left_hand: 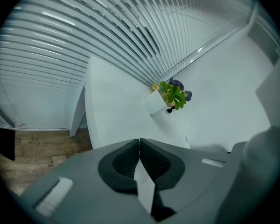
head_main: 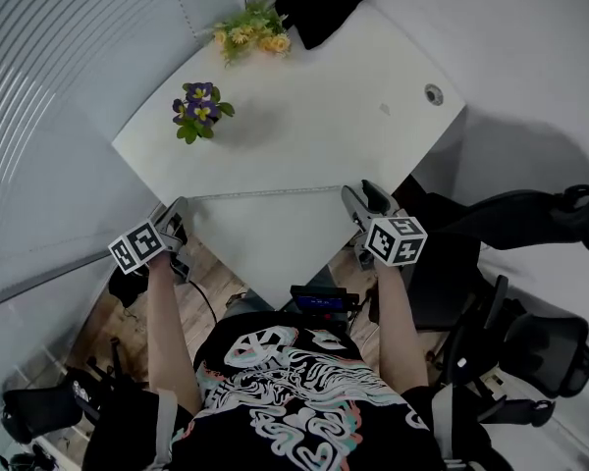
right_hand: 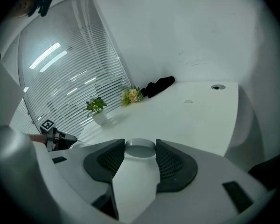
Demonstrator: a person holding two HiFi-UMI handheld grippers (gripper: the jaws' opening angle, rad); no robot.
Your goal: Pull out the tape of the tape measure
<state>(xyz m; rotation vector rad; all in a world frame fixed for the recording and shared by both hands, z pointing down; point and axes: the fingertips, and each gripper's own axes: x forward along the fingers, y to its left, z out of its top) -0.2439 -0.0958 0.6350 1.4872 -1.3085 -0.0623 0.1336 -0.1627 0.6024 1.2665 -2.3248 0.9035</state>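
The white table (head_main: 304, 135) stands between window blinds (head_main: 59, 86) and a wall (right_hand: 200, 31), with office chairs (head_main: 540, 351) beside it. Over its near corner the tape (head_main: 265, 193) stretches: left gripper (head_main: 181, 206) fingers clenched on its end, right gripper (head_main: 357, 196) fingers grasping the tape measure (right_hand: 140, 149).

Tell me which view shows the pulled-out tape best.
Head view: the tape runs as a thin line over the table from the left gripper to the right gripper. The left gripper view shows only shut jaws. The right gripper view shows the round case between its jaws, not the tape's length.
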